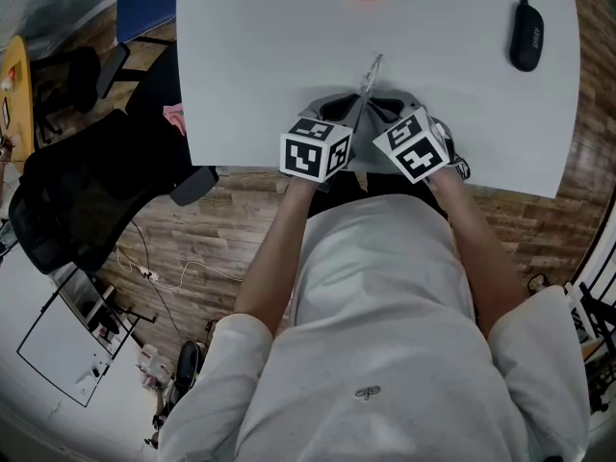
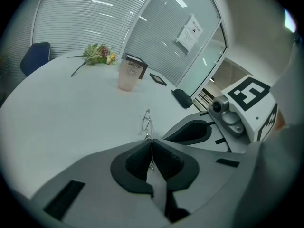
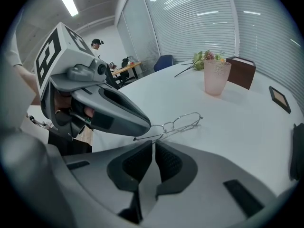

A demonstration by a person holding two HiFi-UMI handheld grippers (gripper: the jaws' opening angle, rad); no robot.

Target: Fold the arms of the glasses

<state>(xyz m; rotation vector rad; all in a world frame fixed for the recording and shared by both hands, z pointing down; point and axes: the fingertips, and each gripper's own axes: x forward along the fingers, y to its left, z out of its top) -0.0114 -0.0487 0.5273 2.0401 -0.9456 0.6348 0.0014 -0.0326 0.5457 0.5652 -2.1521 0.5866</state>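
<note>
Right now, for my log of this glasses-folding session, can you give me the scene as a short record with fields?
surface: white table
glasses: thin wire frame, just ahead of both claws
left gripper: claw shut on one arm of the glasses, which sticks straight out from the frame
right gripper: claw slightly open, narrow slit, nothing seen in it; close beside the left gripper
farther back: pink cup, flowers, brown box
far right: black case
</note>
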